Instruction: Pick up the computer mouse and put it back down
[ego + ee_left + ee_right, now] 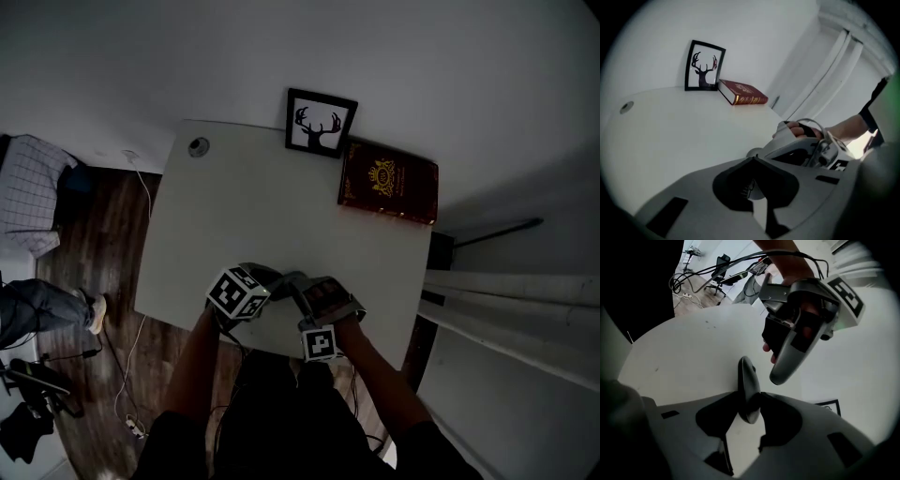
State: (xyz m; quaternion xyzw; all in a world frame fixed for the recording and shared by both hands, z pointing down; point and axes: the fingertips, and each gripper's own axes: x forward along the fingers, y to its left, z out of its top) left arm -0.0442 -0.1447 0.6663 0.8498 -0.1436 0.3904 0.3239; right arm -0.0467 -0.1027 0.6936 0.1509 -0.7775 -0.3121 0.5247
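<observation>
right gripper grips the computer mouse on edge; left gripper closed

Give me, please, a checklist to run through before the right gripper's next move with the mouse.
1. Grip: the right gripper is closed on the computer mouse, one pad on each side: ok.
2. Mouse lifted clear of the table: cannot tell.
3. Left gripper shut and empty: ok.
4. Left gripper clear of the mouse: in the right gripper view its tip hangs close beside the mouse, not touching: ok, but tight.
5. Room to set down: bare table ahead; the red book and framed deer picture sit at the far edge: ok.
</observation>
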